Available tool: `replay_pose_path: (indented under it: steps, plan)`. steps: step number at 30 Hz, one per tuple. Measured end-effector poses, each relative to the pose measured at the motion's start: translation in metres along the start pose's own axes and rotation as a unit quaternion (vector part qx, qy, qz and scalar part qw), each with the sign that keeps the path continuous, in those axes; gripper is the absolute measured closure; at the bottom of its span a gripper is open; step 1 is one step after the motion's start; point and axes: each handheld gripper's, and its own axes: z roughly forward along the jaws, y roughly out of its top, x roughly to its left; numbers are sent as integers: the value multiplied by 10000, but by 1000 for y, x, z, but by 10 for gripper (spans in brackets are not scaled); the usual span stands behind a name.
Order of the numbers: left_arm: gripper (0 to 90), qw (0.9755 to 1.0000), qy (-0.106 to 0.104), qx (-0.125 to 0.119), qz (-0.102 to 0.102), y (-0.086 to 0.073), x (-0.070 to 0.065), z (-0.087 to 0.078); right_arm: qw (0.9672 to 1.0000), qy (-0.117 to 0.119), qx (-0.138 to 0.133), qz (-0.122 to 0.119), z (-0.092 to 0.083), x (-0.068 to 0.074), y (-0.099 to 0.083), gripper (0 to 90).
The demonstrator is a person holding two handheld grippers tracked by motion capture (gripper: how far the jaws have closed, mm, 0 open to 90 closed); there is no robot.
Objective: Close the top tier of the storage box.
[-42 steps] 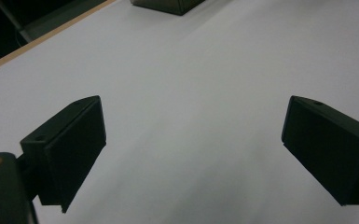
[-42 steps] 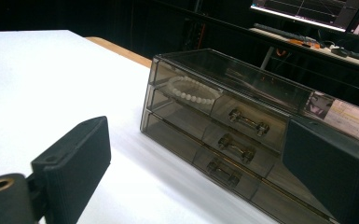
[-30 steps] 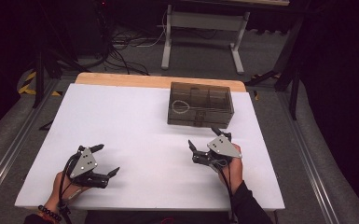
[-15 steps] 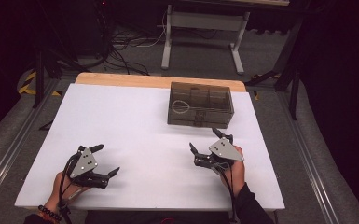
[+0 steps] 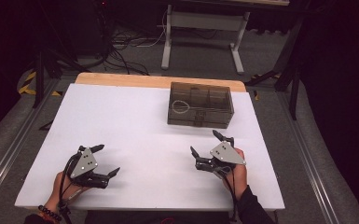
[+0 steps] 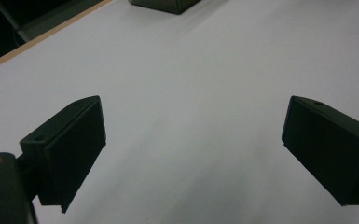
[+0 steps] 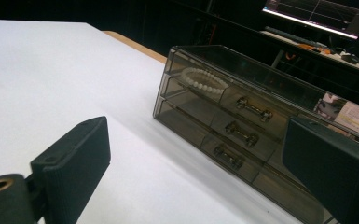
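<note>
The right hand-held gripper (image 5: 209, 143) is hovering with its jaws spread wide and holding nothing, low over the white surface (image 5: 135, 126) at about five o'clock in the high view. The left hand-held gripper (image 5: 103, 160) is resting at about seven o'clock, jaws likewise parted and empty, with bare white showing between them in the left gripper view.

Just past the right hand-held gripper, toward one o'clock, a smoky see-through drawer box (image 5: 200, 104) is sitting near the far edge of the surface, apart from both tools. In the right gripper view its three stacked drawers are facing the camera, each with a small metal handle (image 7: 253, 109), and all appear pushed in. A pale bead bracelet (image 7: 203, 80) is lying inside the top level, toward the box's left end.

Judging from how things stand, the top drawer is the likely target, and the risks are plain. The handles are small and slick, so a wide jaw closing off-centre may slip off. The box looks light, and pulling one drawer without the left hand-held gripper steadying it could drag the whole box forward or tip it. A sharp tug could also send the bracelet sliding out of reach.
</note>
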Motion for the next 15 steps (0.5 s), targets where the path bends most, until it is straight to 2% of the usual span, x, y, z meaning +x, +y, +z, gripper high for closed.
replay_pose_path:
  steps: [15]
  plan:
    - [71,10000,-14,18,9,0,-1,0,9999,131,21,-76,-9,1,-4,87]
